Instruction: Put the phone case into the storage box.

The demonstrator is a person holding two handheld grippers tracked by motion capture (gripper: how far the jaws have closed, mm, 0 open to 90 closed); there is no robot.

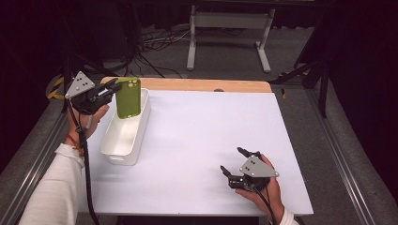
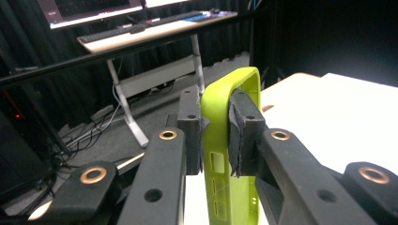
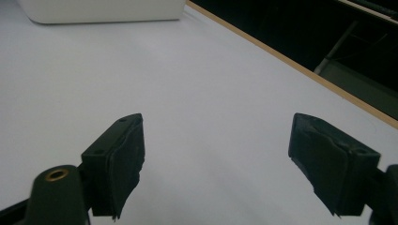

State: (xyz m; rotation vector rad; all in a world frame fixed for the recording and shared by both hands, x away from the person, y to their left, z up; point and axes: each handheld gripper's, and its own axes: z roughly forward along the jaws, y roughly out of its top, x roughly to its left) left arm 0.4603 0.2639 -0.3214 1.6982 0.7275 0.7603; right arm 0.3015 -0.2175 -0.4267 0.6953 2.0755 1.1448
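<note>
A lime-green phone case [image 1: 128, 97] hangs upright over the far end of a white plastic bin [image 1: 117, 151]. My left gripper [image 1: 114, 86] is shut on its edge from the left. In the left gripper view both pads pinch the wall of the green phone case [image 2: 220, 154], with the left gripper [image 2: 217, 133] aimed past the table's far edge. My right gripper [image 1: 233, 162] rests low over the white table near the front right, open with nothing between its jaws. The right gripper [image 3: 216, 154] looks across bare table toward the bin [image 3: 101, 10].
The white table top [image 1: 202, 136] has a wooden strip [image 1: 206, 85] along its far edge. A white desk frame [image 1: 230, 28] and cables lie on the floor beyond. Metal rails run along both sides of the table.
</note>
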